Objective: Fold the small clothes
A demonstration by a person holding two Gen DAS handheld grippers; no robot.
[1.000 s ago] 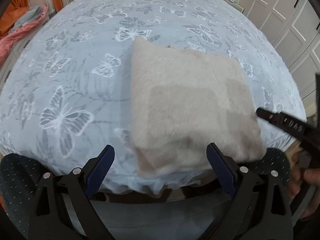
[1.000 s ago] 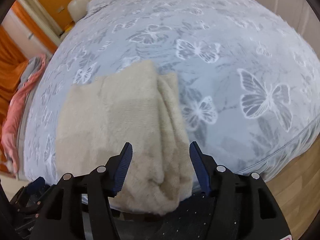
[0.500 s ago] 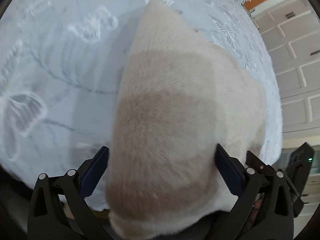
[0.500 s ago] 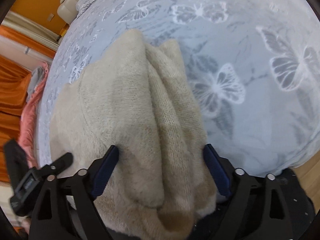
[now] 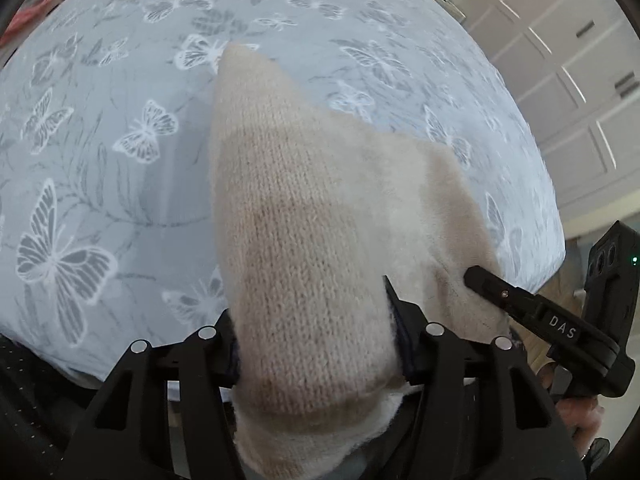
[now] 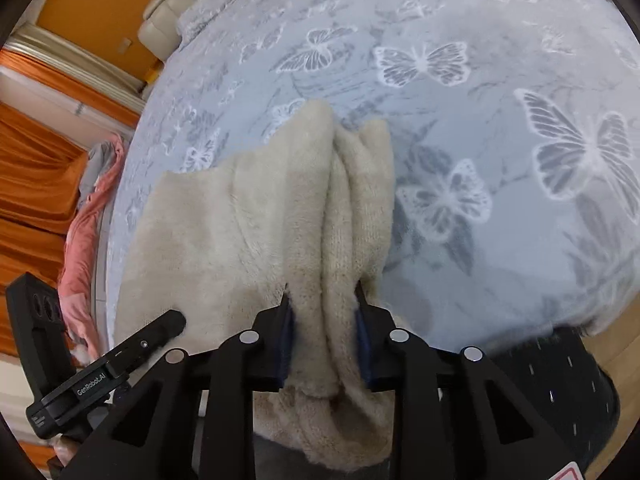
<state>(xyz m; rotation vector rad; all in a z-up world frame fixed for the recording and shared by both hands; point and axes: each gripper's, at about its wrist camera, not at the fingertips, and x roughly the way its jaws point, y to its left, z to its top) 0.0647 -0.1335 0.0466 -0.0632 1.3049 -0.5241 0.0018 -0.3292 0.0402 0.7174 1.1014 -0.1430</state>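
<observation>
Both hand-held grippers (image 5: 314,344) (image 6: 324,334) closing, seemingly gripping.

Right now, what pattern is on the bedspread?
Pale blue bedspread printed with white and grey butterflies; clearest in the right wrist view.

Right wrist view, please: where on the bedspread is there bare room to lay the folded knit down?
Free: the butterfly bedspread right of the beige knit, out to the bed's edge, and the stretch beyond it toward the headboard. Crowded: the near edge, where both grippers, left and right, are closing on the knit.
</observation>
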